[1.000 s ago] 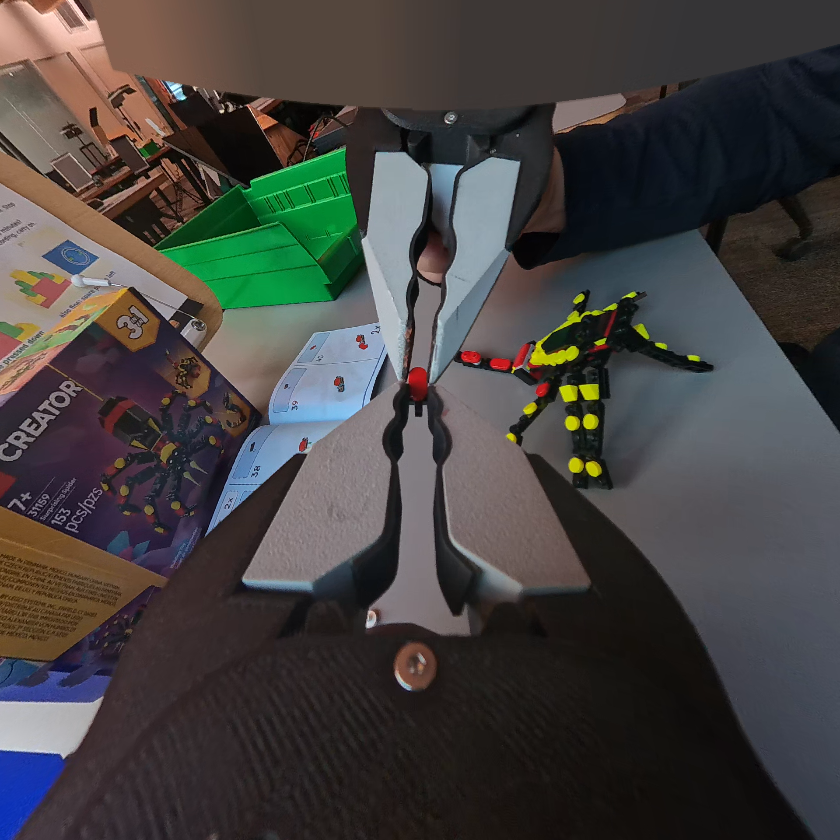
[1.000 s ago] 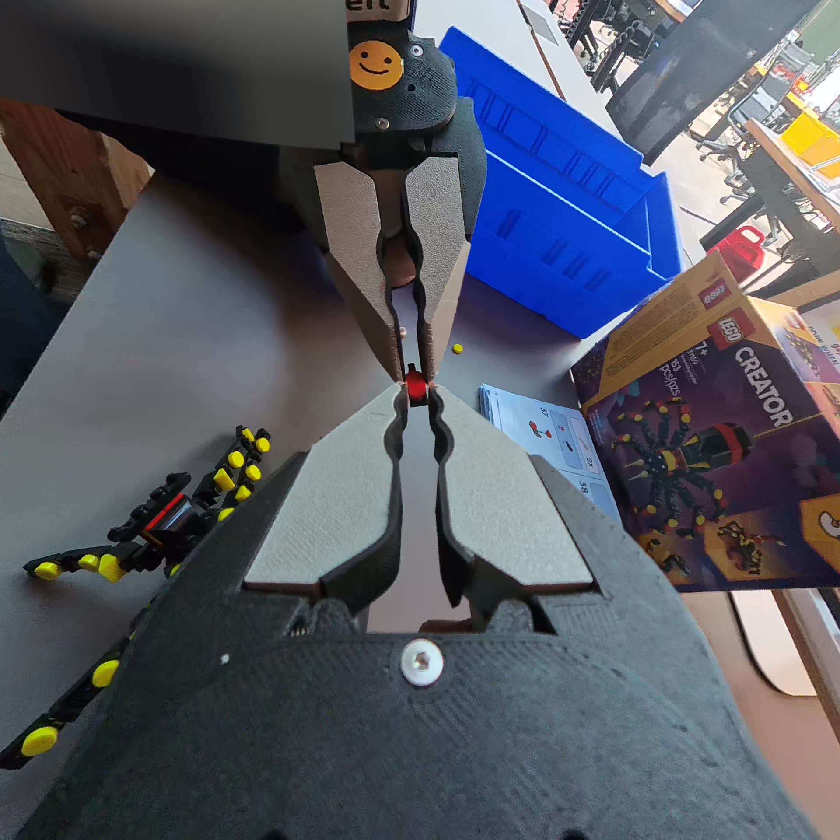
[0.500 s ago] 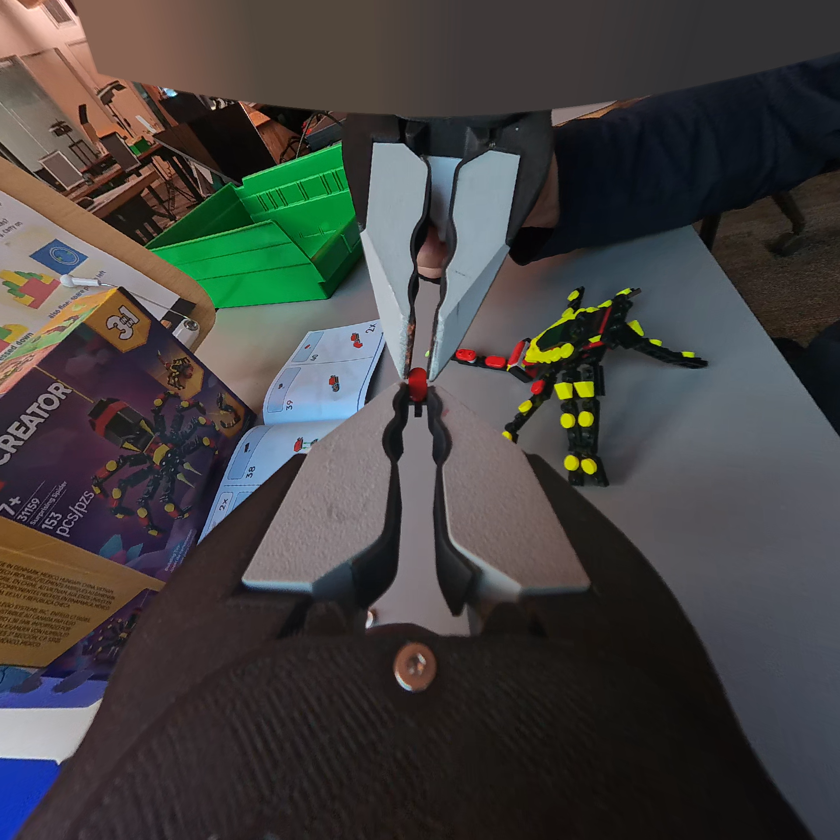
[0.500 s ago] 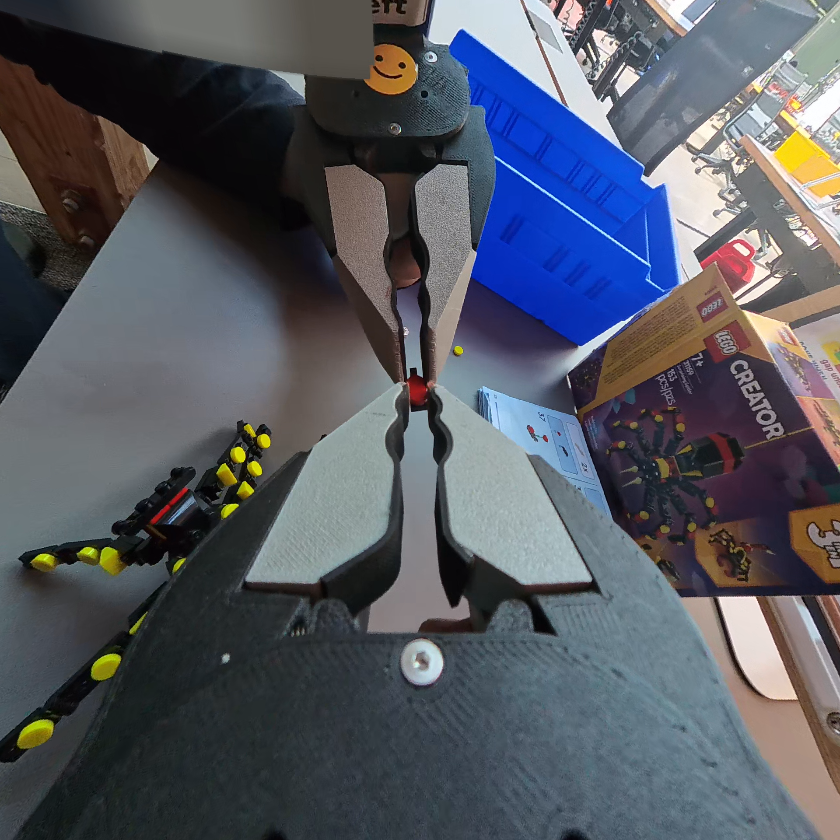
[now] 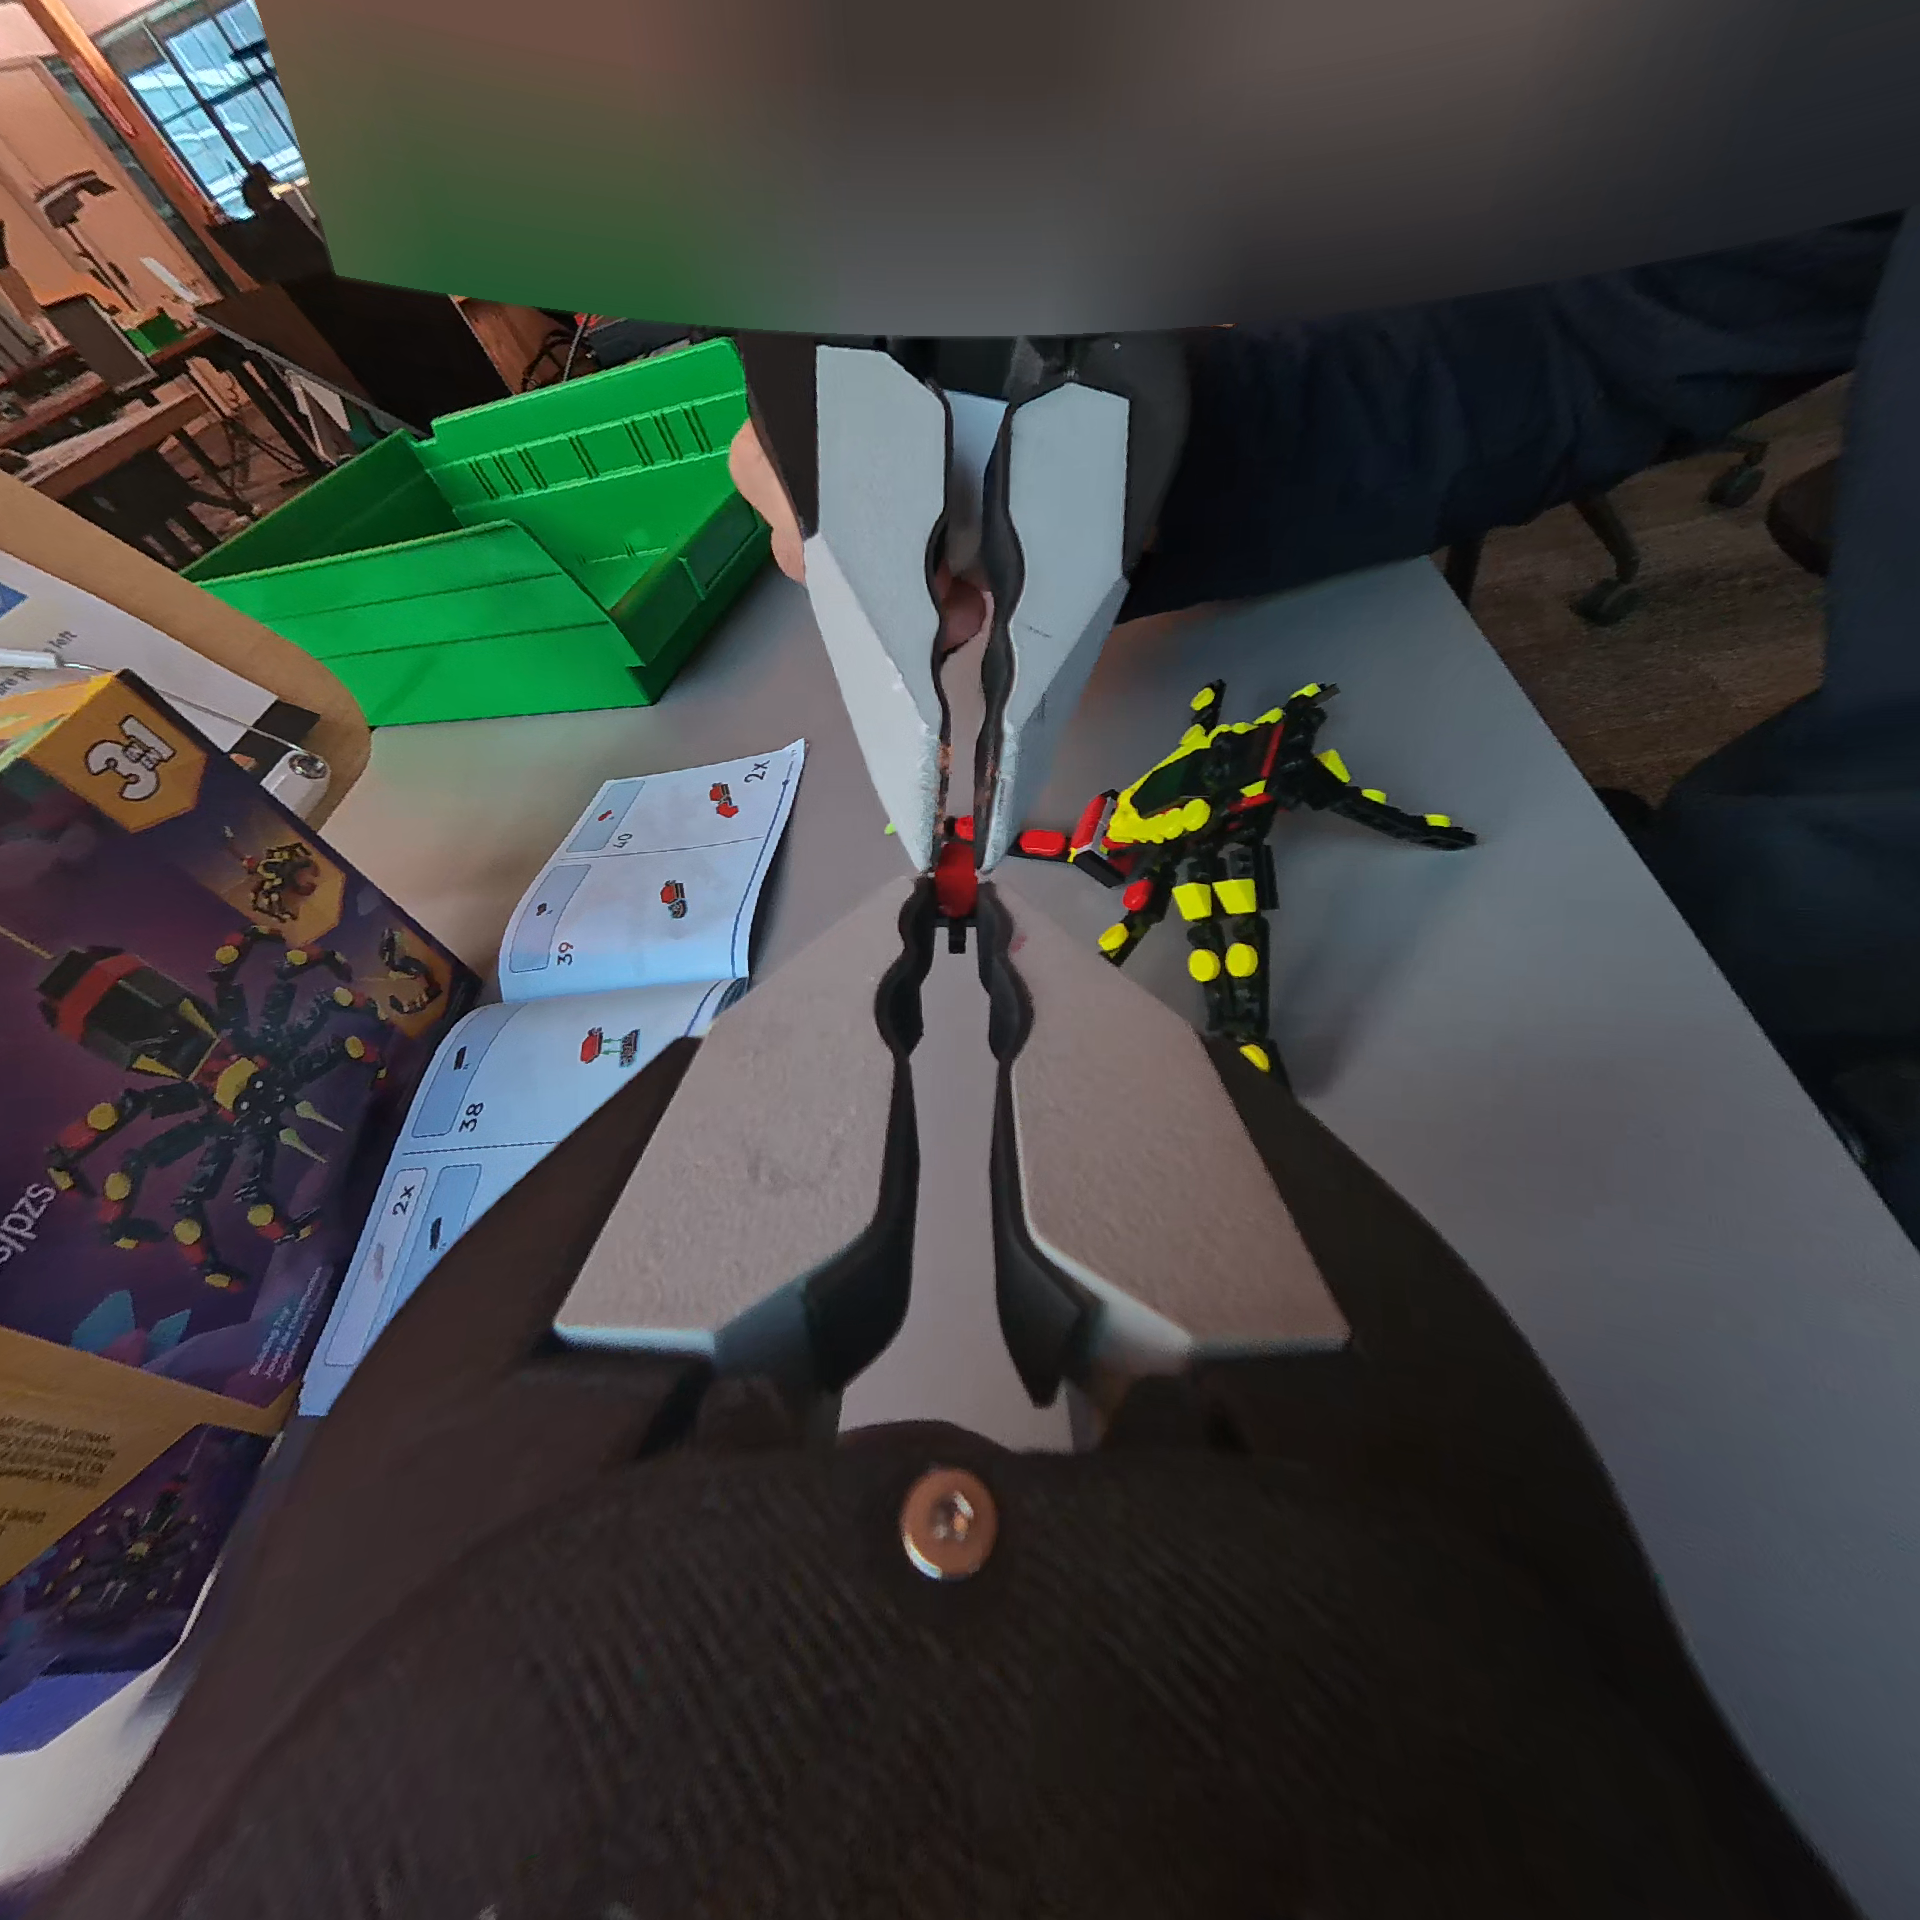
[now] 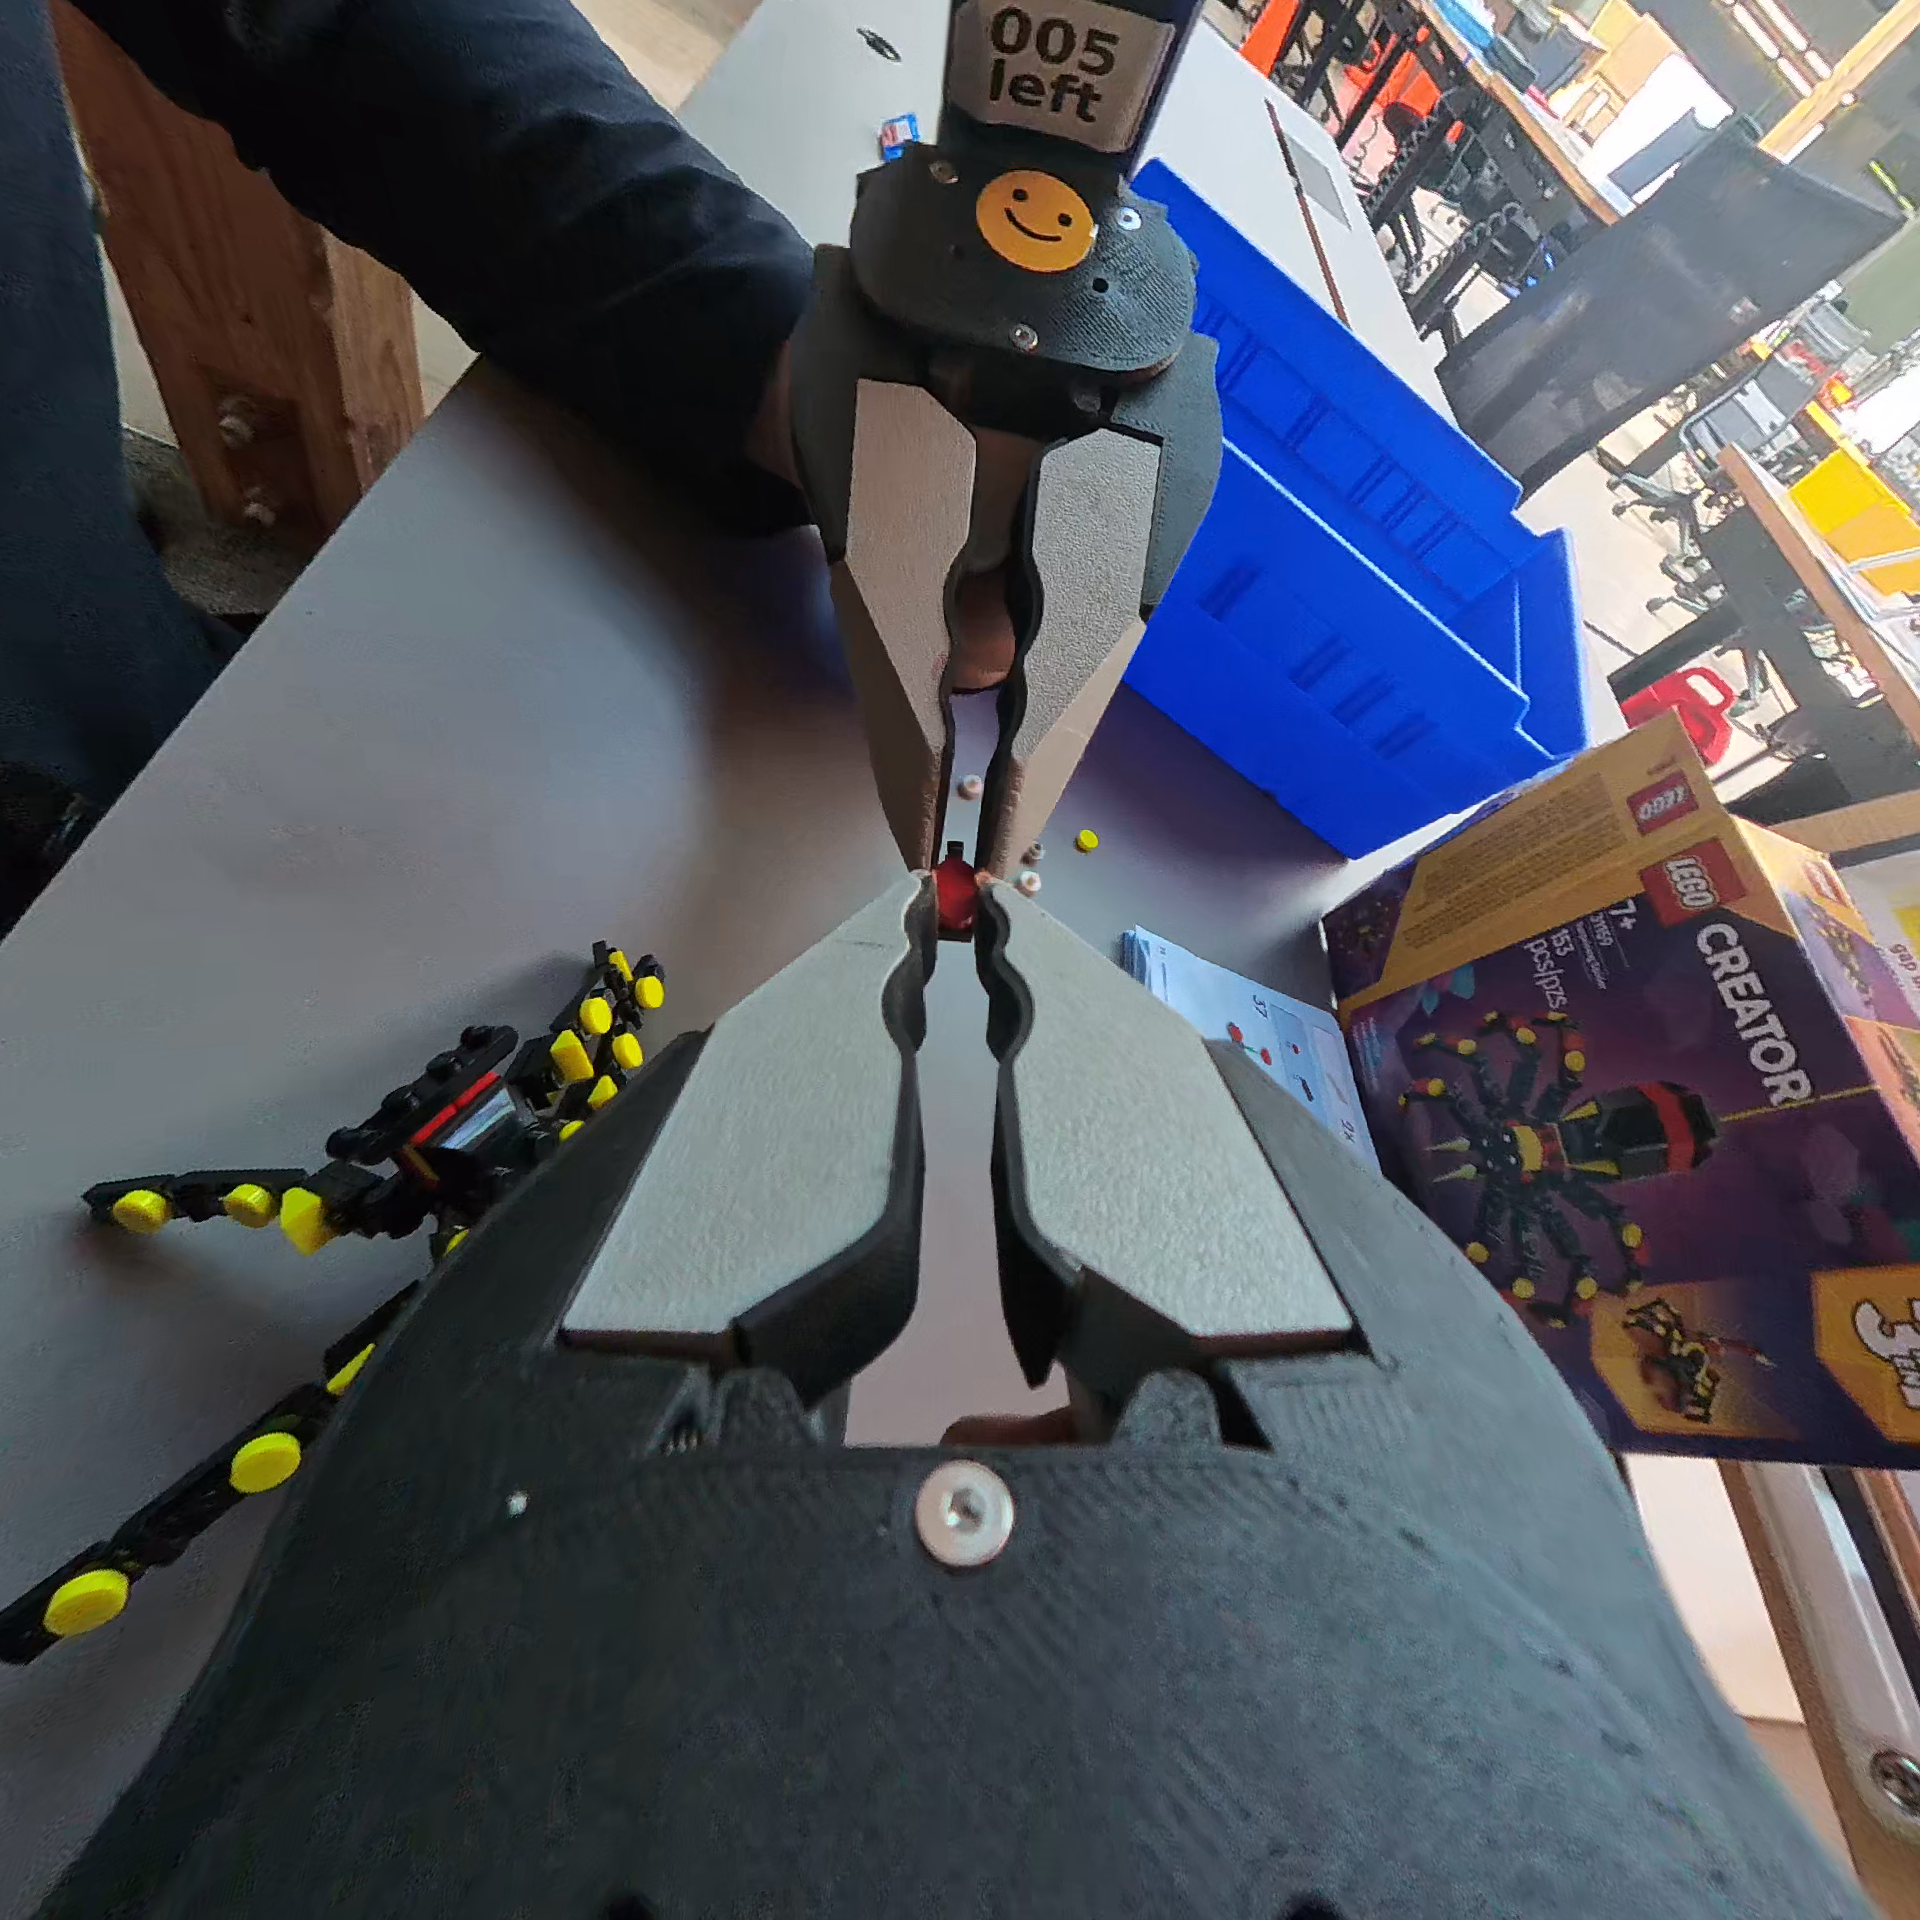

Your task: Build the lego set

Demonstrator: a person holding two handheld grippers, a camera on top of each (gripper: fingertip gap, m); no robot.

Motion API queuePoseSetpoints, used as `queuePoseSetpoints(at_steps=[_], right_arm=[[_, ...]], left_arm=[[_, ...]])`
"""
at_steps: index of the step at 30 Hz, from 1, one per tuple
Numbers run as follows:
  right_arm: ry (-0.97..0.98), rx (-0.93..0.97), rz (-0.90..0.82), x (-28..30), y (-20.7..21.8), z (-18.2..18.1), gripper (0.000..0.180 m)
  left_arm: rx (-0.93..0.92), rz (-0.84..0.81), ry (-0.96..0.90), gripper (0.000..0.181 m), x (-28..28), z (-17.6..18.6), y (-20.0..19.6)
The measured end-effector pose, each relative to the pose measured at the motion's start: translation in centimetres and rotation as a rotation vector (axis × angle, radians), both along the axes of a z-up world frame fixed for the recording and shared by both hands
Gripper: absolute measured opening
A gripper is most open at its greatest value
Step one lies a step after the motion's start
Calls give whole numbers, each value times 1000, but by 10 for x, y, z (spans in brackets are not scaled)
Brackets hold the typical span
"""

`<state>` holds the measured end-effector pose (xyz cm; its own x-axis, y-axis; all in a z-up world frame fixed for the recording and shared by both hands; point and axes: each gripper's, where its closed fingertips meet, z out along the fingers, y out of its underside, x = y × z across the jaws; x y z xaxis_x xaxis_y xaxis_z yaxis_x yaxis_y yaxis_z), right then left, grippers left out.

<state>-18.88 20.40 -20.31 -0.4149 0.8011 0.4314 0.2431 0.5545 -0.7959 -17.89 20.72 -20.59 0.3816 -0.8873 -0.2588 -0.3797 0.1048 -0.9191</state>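
Matte grey table (image 5: 1558,1195), workshop bkgd. Both hand-held grippers, L (image 5: 954,902) and R (image 6: 954,896), pinch small red lego piece (image 5: 956,878) tip-to-tip. Green plastic bin (image 5: 499,582) only in L view; blue plastic bin (image 6: 1351,582) only in R view.

**Two grippers tip to tip over the table**

In the left wrist view, the bin (image 5: 499,582) sits upper left, the box (image 5: 177,1049) at left, the booklet (image 5: 623,935) beside it (open), and the lego model (image 5: 1216,831) right of centre on the table (image 5: 1558,1143).
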Motion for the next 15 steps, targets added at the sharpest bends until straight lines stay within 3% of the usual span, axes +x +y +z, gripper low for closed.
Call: queuePoseSetpoints(at_steps=[10,15], right_arm=[[-5,-23,88,3,-17,-2,0],[89,-124,58,9,-4,26,0]], left_arm=[[23,-32,22,5,4,-2,-6],[48,-18,4,6,2,6,-5]])
